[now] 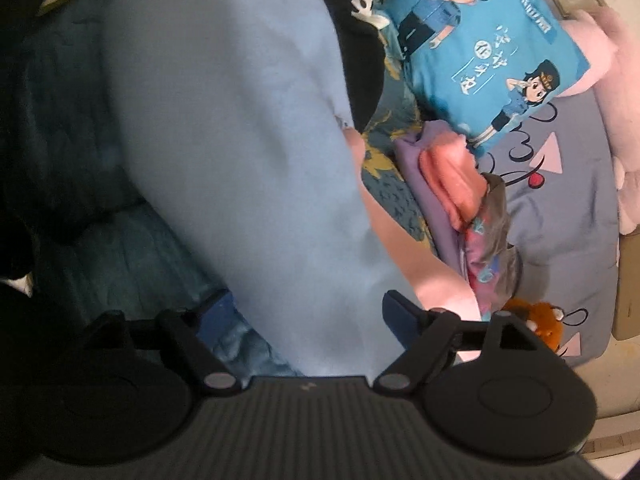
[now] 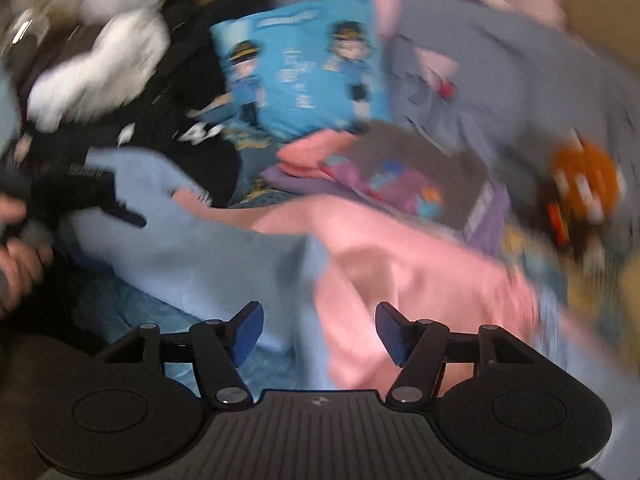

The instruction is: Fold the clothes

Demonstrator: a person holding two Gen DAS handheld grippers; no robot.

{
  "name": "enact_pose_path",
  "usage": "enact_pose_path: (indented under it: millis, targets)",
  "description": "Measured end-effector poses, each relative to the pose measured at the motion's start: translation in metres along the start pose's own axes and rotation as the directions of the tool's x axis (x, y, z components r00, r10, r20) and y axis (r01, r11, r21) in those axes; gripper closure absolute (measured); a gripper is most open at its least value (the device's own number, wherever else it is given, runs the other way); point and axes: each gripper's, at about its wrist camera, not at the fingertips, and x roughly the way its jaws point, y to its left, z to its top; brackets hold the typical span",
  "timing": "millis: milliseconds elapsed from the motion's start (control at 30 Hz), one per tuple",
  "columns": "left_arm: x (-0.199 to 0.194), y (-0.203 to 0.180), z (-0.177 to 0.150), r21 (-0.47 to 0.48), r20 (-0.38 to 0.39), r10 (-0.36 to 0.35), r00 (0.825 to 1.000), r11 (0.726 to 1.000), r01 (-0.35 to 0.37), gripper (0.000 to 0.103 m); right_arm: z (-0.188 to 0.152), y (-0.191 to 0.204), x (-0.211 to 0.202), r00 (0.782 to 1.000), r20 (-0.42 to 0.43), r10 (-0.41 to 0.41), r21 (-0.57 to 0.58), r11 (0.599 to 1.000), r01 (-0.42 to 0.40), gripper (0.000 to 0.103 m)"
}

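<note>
Both claws stand spread with nothing pinched: the left gripper (image 1: pixel 308 316) gapes wide over the light blue garment (image 1: pixel 232 140), which runs from 6 toward 12 o'clock, while the right gripper (image 2: pixel 319 330) is parted over that garment's pink lining (image 2: pixel 404 272). At 2 o'clock lies a folded stack (image 1: pixel 460 200) of clothes before the blue cartoon cushion (image 1: pixel 480 52). The right view is motion-blurred.

Grey-blue bedspread (image 1: pixel 568 216) beneath a cartoon-printed blue cushion (image 1: pixel 480 48).
</note>
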Motion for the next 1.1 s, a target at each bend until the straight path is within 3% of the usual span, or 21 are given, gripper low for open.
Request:
enact_pose_path:
  millis: [100, 167, 200, 233, 267, 333, 433, 500, 567, 667, 767, 900, 967, 1067, 1100]
  targets:
    - [0.001, 0.0, 0.004, 0.009, -0.019, -0.016, 1.0, 1.0, 0.016, 0.018, 0.02, 0.019, 0.035, 0.998, -0.038, -0.056, -0.155, 0.987, 0.05, 0.043]
    - [0.001, 0.0, 0.005, 0.012, -0.031, -0.037, 0.999, 0.999, 0.037, 0.018, 0.029, 0.025, 0.056, 0.994, -0.092, -0.054, -0.189, 0.981, 0.035, 0.049]
    - [-0.002, 0.0, 0.005, 0.023, -0.046, -0.062, 0.997, 0.998, 0.063, 0.017, 0.034, 0.028, 0.067, 0.991, -0.12, -0.051, -0.205, 0.978, 0.026, 0.062]
    - [-0.001, -0.003, 0.004, 0.039, -0.063, -0.08, 0.995, 0.996, 0.083, 0.016, 0.038, 0.03, 0.075, 0.987, -0.155, -0.038, -0.201, 0.98, 0.006, 0.087]
    - [0.0, -0.006, 0.003, 0.054, -0.08, -0.098, 0.992, 0.993, 0.103, 0.016, 0.041, 0.03, 0.08, 0.982, -0.187, -0.031, -0.188, 0.982, -0.005, 0.098]
    - [0.002, -0.012, 0.0, 0.087, -0.13, -0.144, 0.981, 0.984, 0.156, 0.016, 0.047, 0.029, 0.077, 0.983, -0.182, -0.021, -0.152, 0.988, -0.007, 0.099]
    - [0.004, -0.019, -0.002, 0.082, -0.176, -0.245, 0.953, 0.961, 0.263, 0.016, 0.047, 0.044, 0.049, 0.981, -0.151, 0.119, -0.18, 0.973, -0.146, 0.099]
    - [0.006, -0.02, -0.001, 0.055, -0.195, -0.313, 0.93, 0.943, 0.329, 0.013, 0.037, 0.059, 0.032, 0.964, -0.169, 0.204, -0.259, 0.935, -0.243, 0.099]
    - [0.007, -0.021, -0.001, 0.03, -0.211, -0.364, 0.907, 0.925, 0.378, 0.012, 0.025, 0.07, 0.018, 0.938, -0.209, 0.275, -0.311, 0.891, -0.331, 0.099]
    - [0.009, -0.024, -0.005, 0.05, -0.243, -0.327, 0.913, 0.936, 0.348, 0.011, 0.006, 0.069, 0.013, 0.882, -0.305, 0.36, -0.289, 0.847, -0.446, 0.099]
    - [0.01, -0.027, -0.013, 0.071, -0.281, -0.277, 0.919, 0.949, 0.307, 0.011, -0.011, 0.062, 0.022, 0.825, -0.414, 0.384, -0.243, 0.827, -0.507, 0.098]
    - [0.022, -0.03, -0.028, 0.087, -0.333, -0.195, 0.923, 0.968, 0.236, 0.011, -0.028, 0.061, 0.034, 0.711, -0.525, 0.467, -0.128, 0.783, -0.609, 0.096]
    - [0.029, -0.035, -0.033, 0.102, -0.338, -0.172, 0.925, 0.971, 0.218, 0.011, -0.027, 0.063, 0.032, 0.727, -0.519, 0.449, -0.165, 0.782, -0.601, 0.096]
    - [0.032, -0.038, -0.036, 0.118, -0.294, -0.139, 0.946, 0.976, 0.18, 0.013, -0.002, 0.046, 0.023, 0.769, -0.416, 0.487, -0.135, 0.803, -0.581, 0.084]
    - [0.03, -0.037, -0.036, 0.112, -0.262, -0.133, 0.956, 0.98, 0.167, 0.016, 0.01, 0.037, 0.019, 0.787, -0.367, 0.495, -0.118, 0.815, -0.568, 0.07]
